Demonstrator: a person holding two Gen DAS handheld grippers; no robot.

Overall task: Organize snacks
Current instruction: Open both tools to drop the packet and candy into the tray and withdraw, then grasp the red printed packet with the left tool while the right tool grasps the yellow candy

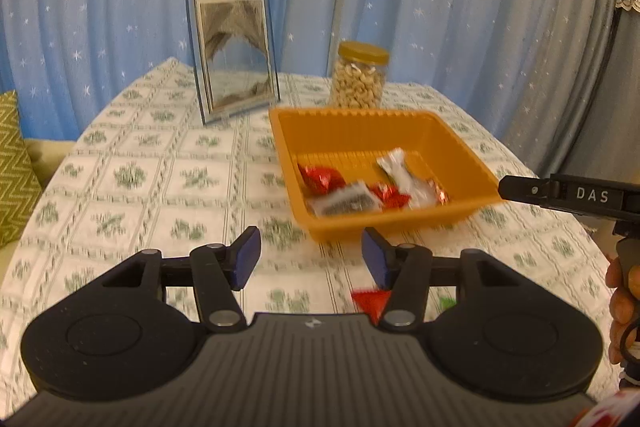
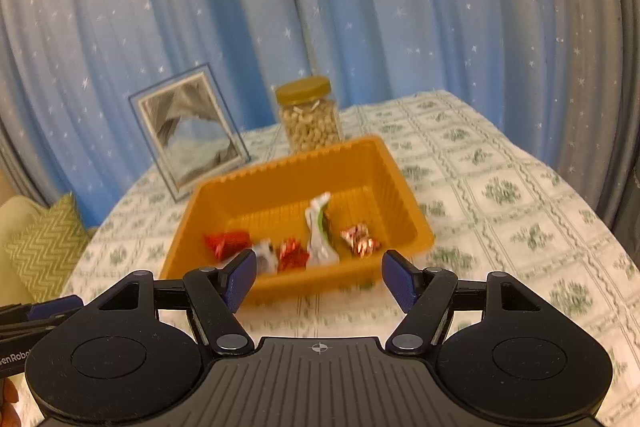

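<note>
An orange tray (image 1: 460, 151) sits on a table covered with a green-patterned white cloth (image 1: 152, 163), and everything here is placed by that tray. Inside it, along its near wall, lie several wrapped snacks: a red one (image 1: 320, 179), a clear packet with dark contents (image 1: 346, 203), a smaller red one (image 1: 390, 195) and a long white wrapper (image 1: 404, 175). From the right wrist view a shiny copper-coloured candy (image 2: 360, 241) also lies in the tray. Just behind the tray stands a jar of nuts (image 1: 360, 77) with a yellow lid; behind and to its left stands a picture frame (image 1: 234, 55). Another red snack (image 1: 370, 301) lies on the cloth in front of the tray, partly hidden by the left gripper (image 1: 311, 259). Both the left gripper and the right gripper (image 2: 319, 279) hover before the tray with jaws spread wide, holding nothing
</note>
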